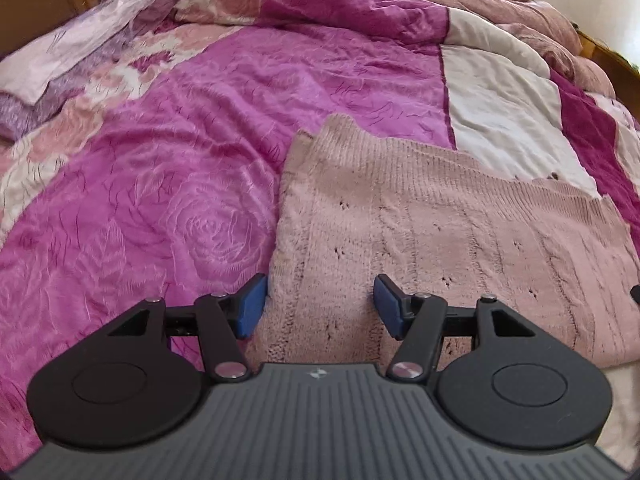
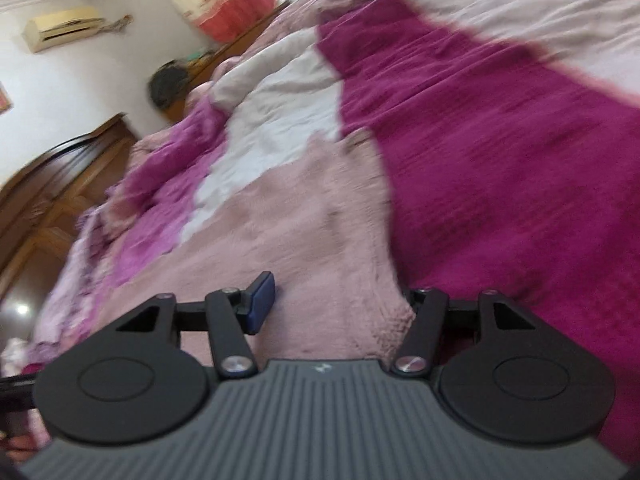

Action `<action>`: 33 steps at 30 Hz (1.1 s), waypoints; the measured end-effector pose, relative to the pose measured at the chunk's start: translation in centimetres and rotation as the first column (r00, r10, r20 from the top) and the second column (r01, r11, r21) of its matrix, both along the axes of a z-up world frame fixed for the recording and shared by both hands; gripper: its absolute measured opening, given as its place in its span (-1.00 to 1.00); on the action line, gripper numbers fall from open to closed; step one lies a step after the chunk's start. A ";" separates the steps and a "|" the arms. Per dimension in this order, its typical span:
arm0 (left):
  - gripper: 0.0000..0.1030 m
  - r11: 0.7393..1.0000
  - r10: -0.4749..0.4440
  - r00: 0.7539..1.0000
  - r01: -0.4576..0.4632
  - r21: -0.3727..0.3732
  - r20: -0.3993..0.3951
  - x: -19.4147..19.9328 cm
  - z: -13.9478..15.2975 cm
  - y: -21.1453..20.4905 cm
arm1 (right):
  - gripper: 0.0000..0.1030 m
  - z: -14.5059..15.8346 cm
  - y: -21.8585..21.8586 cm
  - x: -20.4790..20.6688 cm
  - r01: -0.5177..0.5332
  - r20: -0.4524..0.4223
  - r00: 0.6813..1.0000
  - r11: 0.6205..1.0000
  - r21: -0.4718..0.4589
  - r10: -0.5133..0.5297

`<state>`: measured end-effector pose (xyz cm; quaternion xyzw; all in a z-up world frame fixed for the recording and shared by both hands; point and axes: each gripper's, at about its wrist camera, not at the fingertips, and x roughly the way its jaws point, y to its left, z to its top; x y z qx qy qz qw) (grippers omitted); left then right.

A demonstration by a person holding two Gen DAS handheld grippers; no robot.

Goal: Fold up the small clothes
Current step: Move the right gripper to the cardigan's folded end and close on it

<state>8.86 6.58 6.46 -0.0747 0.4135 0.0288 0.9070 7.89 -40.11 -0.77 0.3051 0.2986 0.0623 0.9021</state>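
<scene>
The left claw (image 1: 320, 306) stands wide with nothing pinched: its two blue pads (image 1: 252, 306) sit apart over the near edge of the pink knit (image 1: 440, 232), the left pad right at the knit's left border and the right pad further in over the fabric, so the near left corner lies between them and just ahead. From this claw the knit spreads forward and off to the right, its long side running across the bedspread (image 1: 180, 160) toward the right, its far edge stepped and uneven, which suggests layers already laid over each other. The right claw (image 2: 336, 304) is also parted, with its view tilted and blurred; its left pad (image 2: 260, 306) shows clearly over the knit (image 2: 312, 232), while its right finger is hidden behind a raised fold at the knit's right border, so whether cloth is being gripped there cannot be told. For that claw the knit runs ahead and to the left, its right edge passing between the fingers. Both claws appear to be at the near edge, one toward each end, and neither is clearly the closer. The next fold probably turns on carrying this near edge forward to the far one, across the short way.
</scene>
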 end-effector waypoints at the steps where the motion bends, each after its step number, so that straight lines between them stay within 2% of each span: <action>1: 0.27 1.000 0.002 1.000 -0.002 -0.001 -0.001 0.0 0.0 0.0 | 0.16 0.0 0.1 0.2 -0.006 0.000 1.000 1.000 0.005 0.006; 8: 0.27 1.000 0.000 1.000 0.000 0.002 -0.009 0.2 0.2 -0.1 | 0.02 -1.1 -0.8 0.5 0.018 0.021 1.000 0.996 0.083 -0.020; 10: 0.27 1.000 0.000 1.000 0.000 0.004 -0.008 0.2 0.2 -0.1 | -0.30 -0.9 -0.9 0.5 0.020 0.006 1.000 0.996 0.087 -0.021; 11: 0.27 1.000 0.001 1.000 -0.001 0.006 -0.008 0.2 0.2 -0.1 | -0.37 -1.0 -1.2 0.6 0.028 -0.003 1.000 0.992 0.127 -0.028; 13: 0.27 1.000 -0.002 1.000 0.002 0.014 -0.005 0.1 0.3 -0.2 | -0.39 -1.1 -2.1 0.2 0.053 0.006 0.998 0.970 0.238 -0.056; 15: 0.27 1.000 -0.012 1.000 0.012 0.023 0.001 0.0 0.5 -0.3 | -0.39 -1.1 -2.2 0.1 0.063 0.016 0.997 0.958 0.279 -0.070; 18: 0.27 0.999 -0.018 1.000 0.018 0.031 0.005 -0.2 0.6 -0.4 | -0.40 -1.5 -1.6 0.5 0.075 -0.018 0.997 0.970 0.233 -0.073; 21: 0.27 1.000 -0.009 1.000 0.009 0.021 0.005 -0.4 0.6 -0.4 | -0.42 -1.7 -1.4 0.6 0.071 -0.010 0.997 0.976 0.207 -0.070; 26: 0.27 1.000 -0.015 1.000 0.014 0.024 0.013 -0.9 1.0 -0.5 | -0.42 -1.5 -1.8 0.6 0.087 -0.022 0.996 0.967 0.240 -0.085; 33: 0.27 0.999 -0.015 0.999 0.014 0.039 0.038 -1.8 2.0 0.0 | -0.47 1.4 -0.7 0.4 0.090 0.040 0.994 0.969 0.232 -0.102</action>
